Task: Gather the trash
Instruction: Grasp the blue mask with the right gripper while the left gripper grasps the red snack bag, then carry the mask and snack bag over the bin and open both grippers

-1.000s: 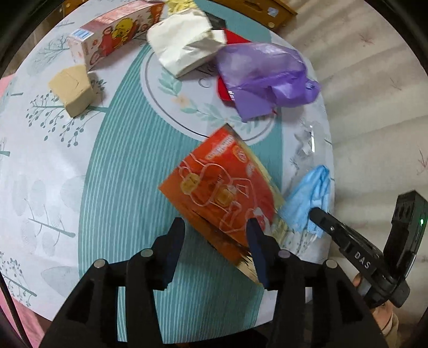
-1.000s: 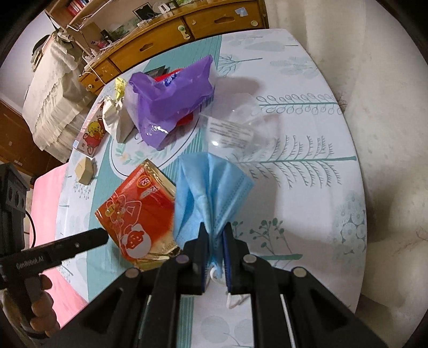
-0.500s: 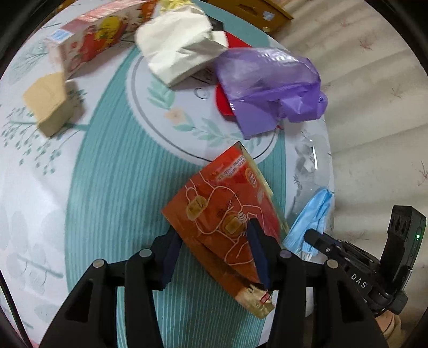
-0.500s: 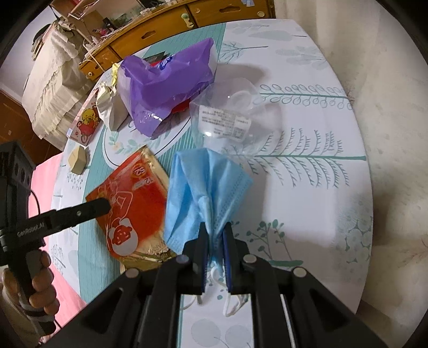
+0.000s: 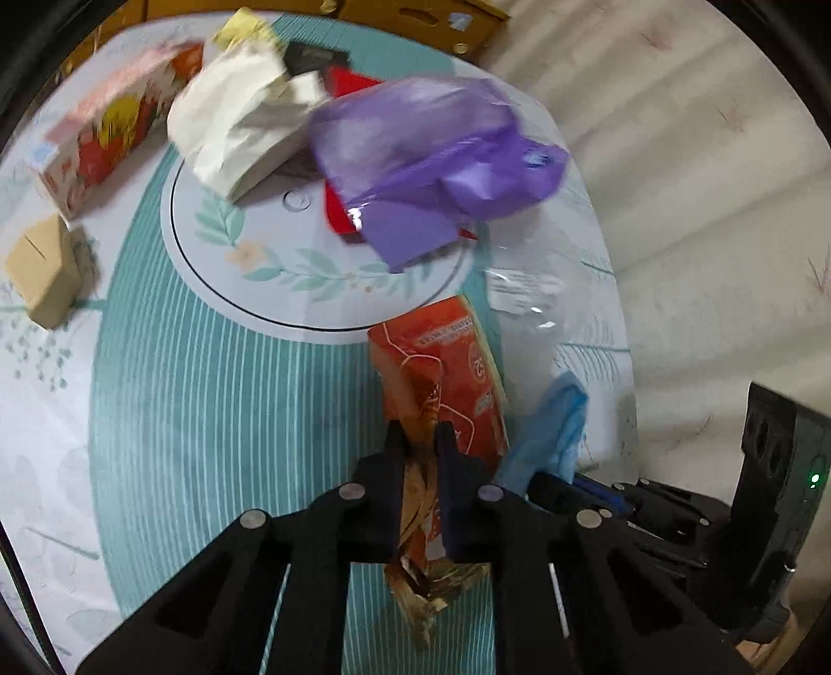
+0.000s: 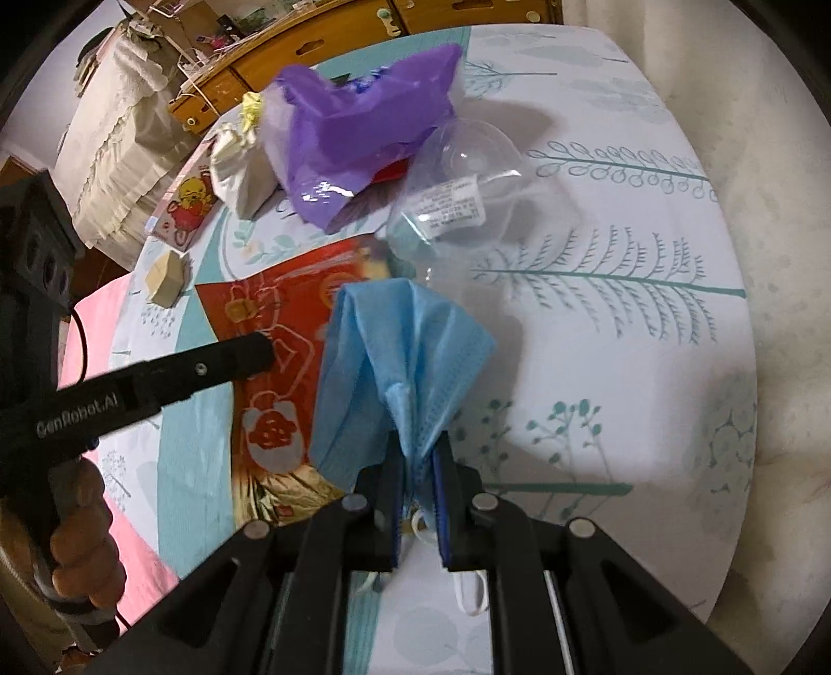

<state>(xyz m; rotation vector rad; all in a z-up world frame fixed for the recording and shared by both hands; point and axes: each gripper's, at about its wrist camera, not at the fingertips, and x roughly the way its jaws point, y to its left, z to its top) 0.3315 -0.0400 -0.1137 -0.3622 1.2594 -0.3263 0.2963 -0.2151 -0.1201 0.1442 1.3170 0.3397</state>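
The left tool (image 5: 418,441) has just been closing, and its jaws now pinch the near end of the red wrapper (image 5: 446,384), whose crumpled gold edge hangs below the fingers. The wrapper stands up on edge from the desk (image 5: 208,389), its far end near the white ring printed on the cloth. Just right of it lies the blue mask (image 5: 558,420), gripped by the right tool (image 6: 418,462), whose narrow jaws are clamped on the mask's gathered fold; white ear loops (image 6: 470,592) dangle beneath the fingers. In the right wrist view the mask fans upward from the jaws and overlaps the wrapper's right side. A hand (image 6: 85,545) at the left edge holds the left tool's handle.

Beyond the mask, a clear plastic shell (image 6: 462,197) with a white label rests on the desk. Farther on, a purple bag (image 5: 431,156) lies over something red (image 5: 343,218), with a crumpled white paper (image 5: 239,130) beside it to the left. A small tan box (image 5: 44,270) sits near the desk's left edge, and a cartoon carton (image 5: 109,135) lies behind it. A wooden cabinet (image 6: 322,46) stands past the desk.
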